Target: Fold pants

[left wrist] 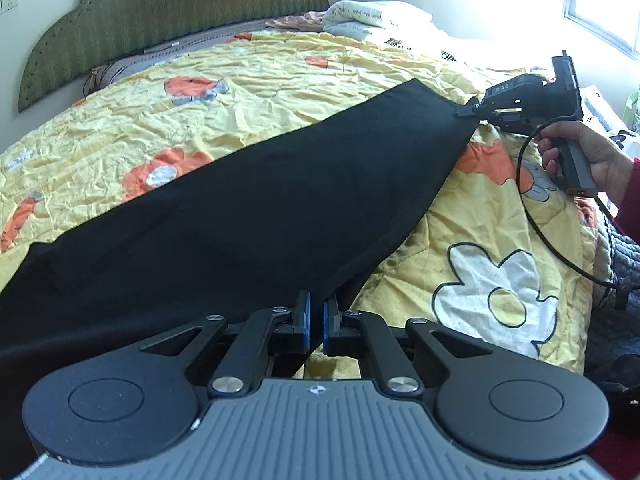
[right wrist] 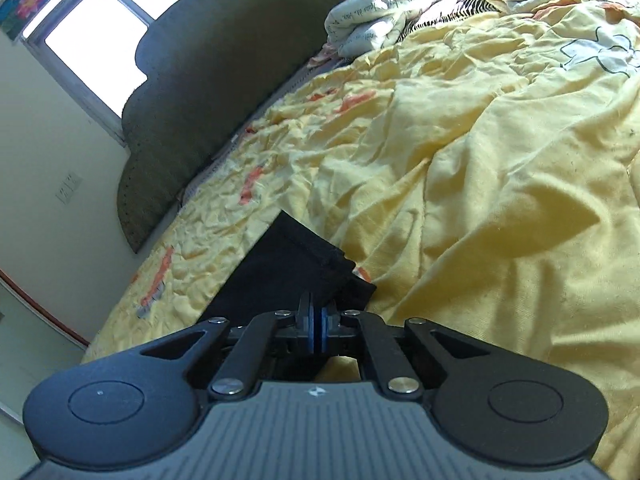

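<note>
Yellow floral quilt point(left wrist: 248, 72) covers bed; black pants point(left wrist: 240, 216) stretched diagonally across frame centre. Risk: thin edge grips, cloth could slip out, sag, fold skewed. Left gripper point(left wrist: 316, 320) fingers nearly closed, pinching lower edge; right gripper point(right wrist: 316, 326) fingers clenched on hem corner.

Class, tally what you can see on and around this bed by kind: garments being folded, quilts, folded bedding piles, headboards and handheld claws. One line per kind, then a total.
Black pants: 1
Yellow flowered quilt: 1
White printed bedding pile: 1
Green headboard: 1
Handheld claws: 2, the left claw and the right claw, each shut on the pants
Total: 6
</note>
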The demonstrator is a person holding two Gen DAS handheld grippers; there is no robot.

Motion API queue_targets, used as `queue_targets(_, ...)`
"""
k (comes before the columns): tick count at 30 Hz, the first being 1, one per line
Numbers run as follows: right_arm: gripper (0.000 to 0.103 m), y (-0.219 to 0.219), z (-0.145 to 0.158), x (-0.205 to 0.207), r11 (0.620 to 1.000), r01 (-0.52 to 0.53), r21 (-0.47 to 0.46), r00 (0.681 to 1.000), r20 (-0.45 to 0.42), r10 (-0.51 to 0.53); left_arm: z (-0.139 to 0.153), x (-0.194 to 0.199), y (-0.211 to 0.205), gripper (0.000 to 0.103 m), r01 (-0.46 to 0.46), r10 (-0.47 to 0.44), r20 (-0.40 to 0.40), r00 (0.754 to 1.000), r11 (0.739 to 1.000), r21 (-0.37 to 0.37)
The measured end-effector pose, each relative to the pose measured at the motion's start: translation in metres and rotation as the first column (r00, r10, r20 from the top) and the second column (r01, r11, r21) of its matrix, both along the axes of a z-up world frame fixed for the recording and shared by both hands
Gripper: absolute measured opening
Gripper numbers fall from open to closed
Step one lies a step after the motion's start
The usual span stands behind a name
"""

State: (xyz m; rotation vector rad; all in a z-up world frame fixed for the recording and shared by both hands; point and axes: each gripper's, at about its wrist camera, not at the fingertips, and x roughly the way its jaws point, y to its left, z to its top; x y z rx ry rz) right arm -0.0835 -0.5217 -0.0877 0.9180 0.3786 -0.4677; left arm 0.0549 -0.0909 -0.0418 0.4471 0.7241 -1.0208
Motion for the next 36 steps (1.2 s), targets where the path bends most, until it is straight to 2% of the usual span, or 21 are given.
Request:
queue_targets(1, 0.003, -0.002, -0.004, 0.002, 1.000, -0.005, 0.010, 1.000, 0.014, 0.004, -0.001, 0.003, 0.001, 0.021, -0.013, 0.013, -0.010, 1.000, 1.000, -0.013)
queue_targets(3, 0.007, -0.003, -0.003, 0.003, 1.000, 0.002, 0.018, 1.000, 0.007, -0.002, 0.003, 0.007, 0.004, 0.023, -0.023, 0.021, -0.049, 0.999, 0.999, -0.027)
queue_targets(6, 0.020, -0.001, 0.005, -0.001, 0.999, 0.024, -0.022, 1.000, -0.010, -0.024, 0.009, 0.006, 0.012, 0.058, -0.049, 0.047, -0.051, 0.998, 0.999, -0.025)
queue_targets(8, 0.027, 0.000, 0.010, -0.008, 0.998, 0.044, -0.040, 0.999, -0.007, -0.044, 0.013, 0.001, 0.020, 0.061, -0.047, 0.045, -0.059, 0.997, 0.998, -0.036)
queue_targets(9, 0.040, 0.001, 0.014, -0.013, 0.996, 0.073, -0.060, 0.997, -0.017, -0.074, 0.016, -0.002, 0.025, 0.061, -0.035, 0.031, -0.073, 0.997, 0.998, -0.055)
queue_targets(10, 0.062, 0.004, 0.018, -0.018, 0.984, 0.138, -0.109, 0.988, -0.059, -0.145, 0.019, -0.004, 0.030, 0.061, -0.027, 0.020, -0.088, 0.996, 0.996, -0.081)
queue_targets(11, 0.069, 0.008, 0.023, -0.023, 0.965, 0.208, -0.160, 0.971, -0.088, -0.224, 0.023, -0.005, 0.035, 0.061, -0.026, 0.015, -0.102, 0.995, 0.993, -0.112)
queue_targets(13, 0.069, 0.022, 0.033, -0.031, 0.928, 0.290, -0.232, 0.948, -0.065, -0.313, 0.032, -0.001, 0.045, 0.062, -0.058, 0.037, -0.126, 0.991, 0.984, -0.168)
queue_targets(15, 0.069, 0.044, 0.044, -0.019, 0.962, 0.108, -0.251, 0.994, 0.005, -0.110, 0.041, 0.009, 0.056, 0.062, -0.130, 0.103, -0.133, 0.986, 0.969, -0.209)
queue_targets(17, 0.069, 0.070, 0.049, 0.012, 0.956, -0.150, -0.254, 0.988, -0.008, 0.153, 0.045, 0.024, 0.069, 0.063, -0.250, 0.224, -0.138, 0.965, 0.945, -0.211)
queue_targets(20, 0.070, 0.115, 0.042, 0.066, 0.838, -0.499, -0.222, 0.866, -0.103, 0.489, 0.034, 0.047, 0.094, 0.063, -0.451, 0.429, -0.169, 0.887, 0.885, -0.117)
queue_targets(21, 0.072, 0.127, 0.036, 0.081, 0.797, -0.557, -0.233, 0.830, -0.168, 0.531, 0.027, 0.053, 0.102, 0.063, -0.492, 0.477, -0.165, 0.863, 0.868, -0.064)
queue_targets(22, 0.073, 0.135, 0.032, 0.091, 0.767, -0.575, -0.284, 0.818, -0.219, 0.532, 0.021, 0.057, 0.110, 0.061, -0.521, 0.512, -0.157, 0.845, 0.853, -0.022)
queue_targets(25, 0.075, 0.150, 0.037, 0.110, 0.734, -0.524, -0.432, 0.845, -0.369, 0.387, 0.022, 0.047, 0.143, 0.061, -0.531, 0.522, -0.137, 0.842, 0.847, -0.038)
queue_targets(26, 0.075, 0.156, 0.045, 0.113, 0.731, -0.494, -0.471, 0.861, -0.383, 0.334, 0.025, 0.043, 0.154, 0.061, -0.543, 0.533, -0.130, 0.836, 0.838, -0.052)
queue_targets(27, 0.075, 0.166, 0.054, 0.114, 0.704, -0.501, -0.504, 0.863, -0.357, 0.358, 0.027, 0.039, 0.165, 0.061, -0.570, 0.561, -0.119, 0.819, 0.819, -0.059)
queue_targets(28, 0.075, 0.179, 0.063, 0.117, 0.671, -0.531, -0.517, 0.848, -0.321, 0.422, 0.029, 0.038, 0.177, 0.061, -0.609, 0.601, -0.110, 0.792, 0.790, -0.068)
queue_targets(30, 0.075, 0.218, 0.077, 0.126, 0.587, -0.628, -0.511, 0.764, -0.259, 0.591, 0.034, 0.037, 0.206, 0.060, -0.684, 0.674, -0.118, 0.729, 0.719, -0.119)
queue_targets(32, 0.074, 0.267, 0.081, 0.141, 0.451, -0.734, -0.508, 0.622, -0.237, 0.746, 0.044, 0.037, 0.244, 0.060, -0.779, 0.762, -0.166, 0.626, 0.598, -0.190)
queue_targets(34, 0.073, 0.321, 0.080, 0.154, 0.295, -0.810, -0.507, 0.464, -0.246, 0.851, 0.053, 0.036, 0.281, 0.060, -0.855, 0.831, -0.225, 0.508, 0.455, -0.250)
queue_targets(36, 0.073, 0.372, 0.078, 0.160, 0.184, -0.848, -0.498, 0.349, -0.262, 0.900, 0.060, 0.036, 0.313, 0.060, -0.907, 0.875, -0.280, 0.395, 0.321, -0.273)
